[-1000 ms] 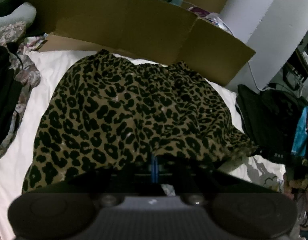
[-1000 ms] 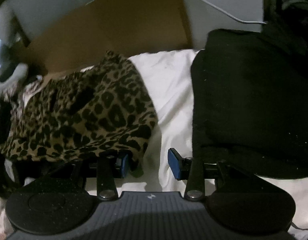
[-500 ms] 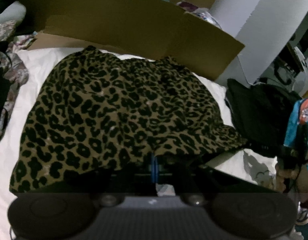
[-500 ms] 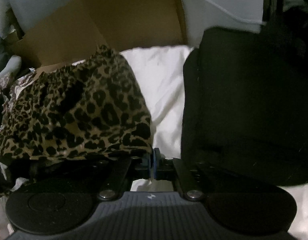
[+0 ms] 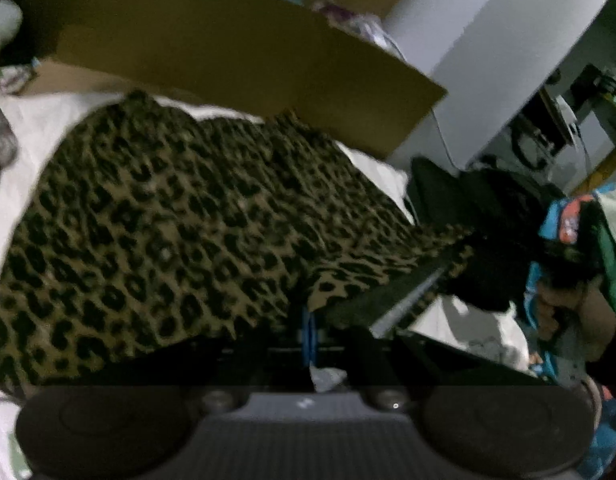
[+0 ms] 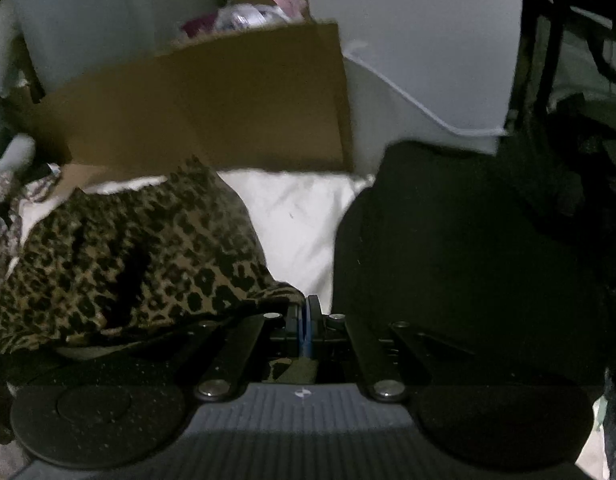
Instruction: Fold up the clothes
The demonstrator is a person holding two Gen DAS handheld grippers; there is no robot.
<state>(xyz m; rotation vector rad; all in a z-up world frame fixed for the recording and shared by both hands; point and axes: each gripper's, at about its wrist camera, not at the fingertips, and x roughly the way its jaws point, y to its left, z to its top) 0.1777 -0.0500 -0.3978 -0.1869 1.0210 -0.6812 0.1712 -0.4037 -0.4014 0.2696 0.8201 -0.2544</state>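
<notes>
Left wrist view: leopard-print garment (image 5: 179, 216) spread over a white sheet (image 5: 23, 152), far edge up against a brown cardboard box (image 5: 235, 48). Left gripper (image 5: 309, 326) has its blue pads pressed together at the near hem, cloth pinched between them. Near right corner of the hem is lifted off the sheet and turned so a plain underside shows; the right gripper is probably what hangs there, but blur hides its detail

Right wrist view: right gripper (image 6: 305, 326) likewise narrowed to nothing, blue pads meeting on the print's near corner (image 6: 279, 294). A scrap of the print also shows behind the pads. Black garment (image 6: 448, 248) lies just beside on the right, bare sheet (image 6: 295, 216) between the two

Handling, as judged:
- thin, light, very soft; drapes and puckers, holds no shape of its own
- gathered far edge looks like a waistband, bulkier than the hem
- will sag between two pinch points, so keep them apart and level
- smooth weave may slip from a shallow bite; take a good depth of hem
- best holds: the two hem corners, as now

Both views are motion-blurred, so fine creases are not readable
</notes>
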